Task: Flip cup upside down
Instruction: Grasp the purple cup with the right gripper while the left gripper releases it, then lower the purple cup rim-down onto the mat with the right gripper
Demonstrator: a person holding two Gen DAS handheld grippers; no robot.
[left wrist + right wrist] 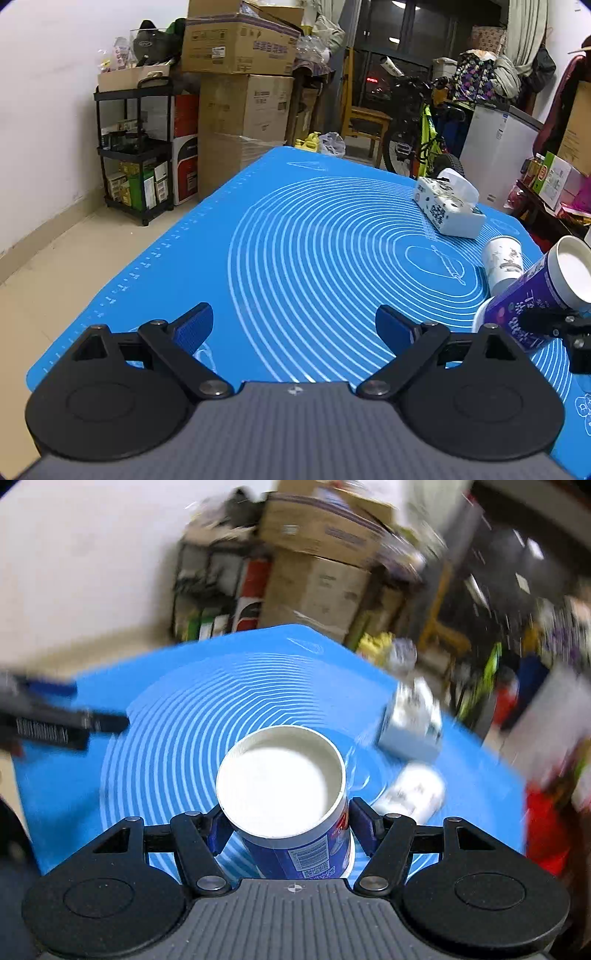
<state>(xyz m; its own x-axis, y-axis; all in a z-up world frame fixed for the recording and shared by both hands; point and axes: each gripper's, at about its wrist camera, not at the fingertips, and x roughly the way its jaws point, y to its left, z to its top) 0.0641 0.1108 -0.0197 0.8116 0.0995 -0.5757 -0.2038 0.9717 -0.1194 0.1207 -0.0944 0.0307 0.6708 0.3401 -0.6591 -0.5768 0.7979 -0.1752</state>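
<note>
right wrist view puts the purple cup point(291, 805) straight ahead of us, tipped over so its white bottom faces the lens and its printed side with a barcode label runs back toward the camera. we see our right gripper point(291, 827) clenched on that cup, one blue pad point(218, 829) pressed to its left flank and the other to its right. the whole frame is smeared with motion blur, so finer print on the cup is unreadable. below it lies the blue silicone mat point(110, 709) with its white concentric rings. to the right on the mat we make out a white cup point(413, 794) and, farther back, a white patterned tissue box point(410, 720), both blurred.

from the left wrist view, our left gripper point(295, 325) hangs above the mat point(258, 229) with its fingers point(194, 326) spread wide and nothing between them. at the right edge the same purple cup point(535, 291) appears, lifted clear of the mat and tilted, its white bottom pointing up and to the right, with the black finger of the right gripper point(554, 321) across its side. just behind it the white cup point(504, 264) stands mouth down on the mat, and the tissue box point(448, 208) sits beyond that. cardboard boxes point(240, 44) are stacked against the far wall beside a black shelf rack point(135, 155), and a bicycle point(424, 136) stands past the table.
</note>
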